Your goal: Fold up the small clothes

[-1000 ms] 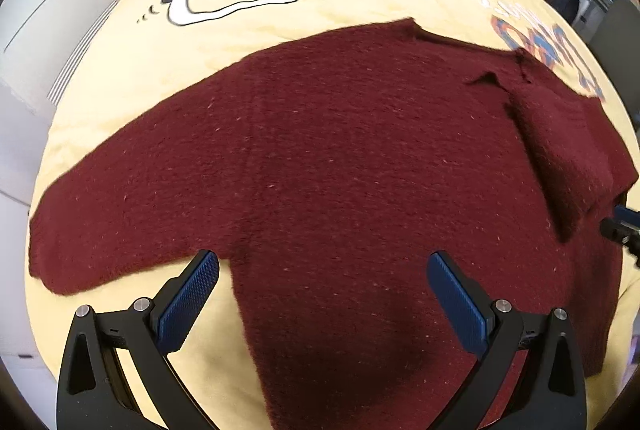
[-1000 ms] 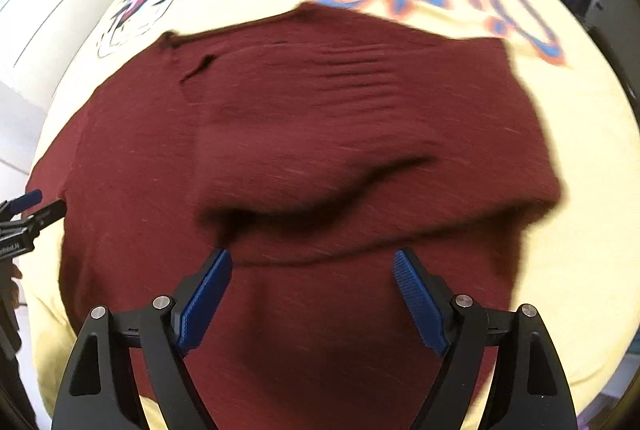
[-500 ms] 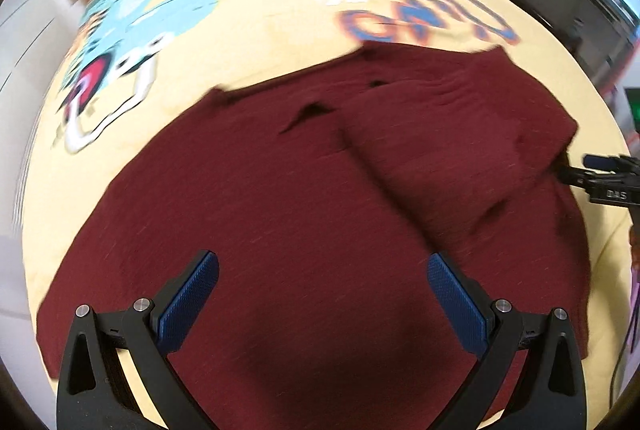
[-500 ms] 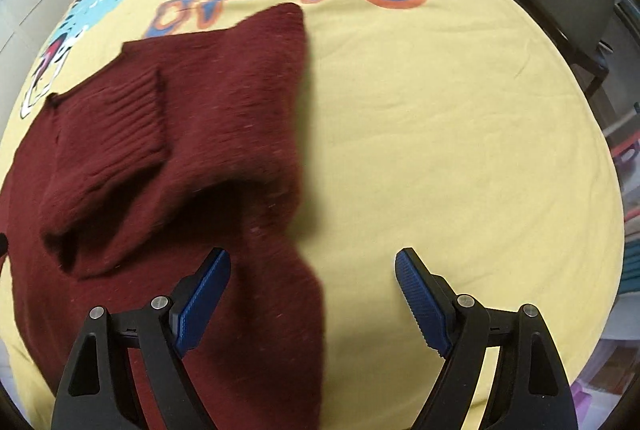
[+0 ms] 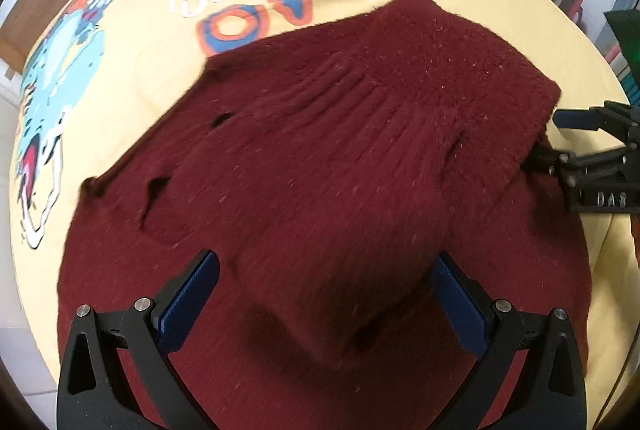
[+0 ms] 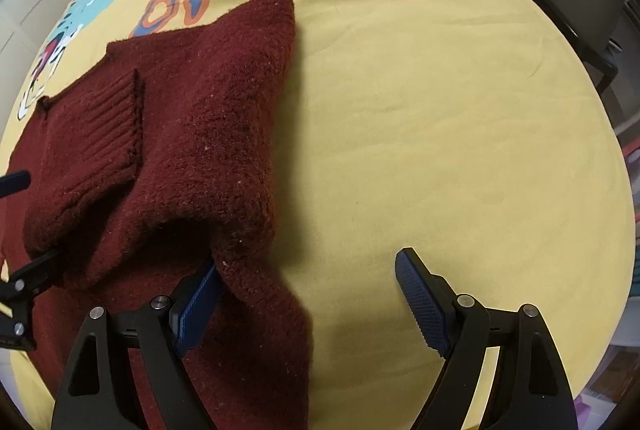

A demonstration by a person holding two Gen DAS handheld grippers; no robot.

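Progress is judged as partial. Left tongs [image 5: 326,304] are held wide open above the maroon sweater [image 5: 320,170]; nothing is gripped, and the knit lies below and ahead of the blue pads. The sweater is spread on the yellow printed cloth [image 6: 440,130] covering the counter. One sleeve [image 5: 420,102] is seen folded inward across the body, ahead and to the right of the left tongs, its ribbed cuff lying on the chest area. Right tongs [image 6: 310,304] are likewise wide open. Their left pad is touched by a raised fold at the sweater's side edge, while the right pad stands over bare cloth; no grip is made. The garment lies mainly to the left of the right tongs. The far sleeve's position cannot be told. Remaining work, by estimate: the second sleeve, if unfolded, and the body fold into a compact stack.
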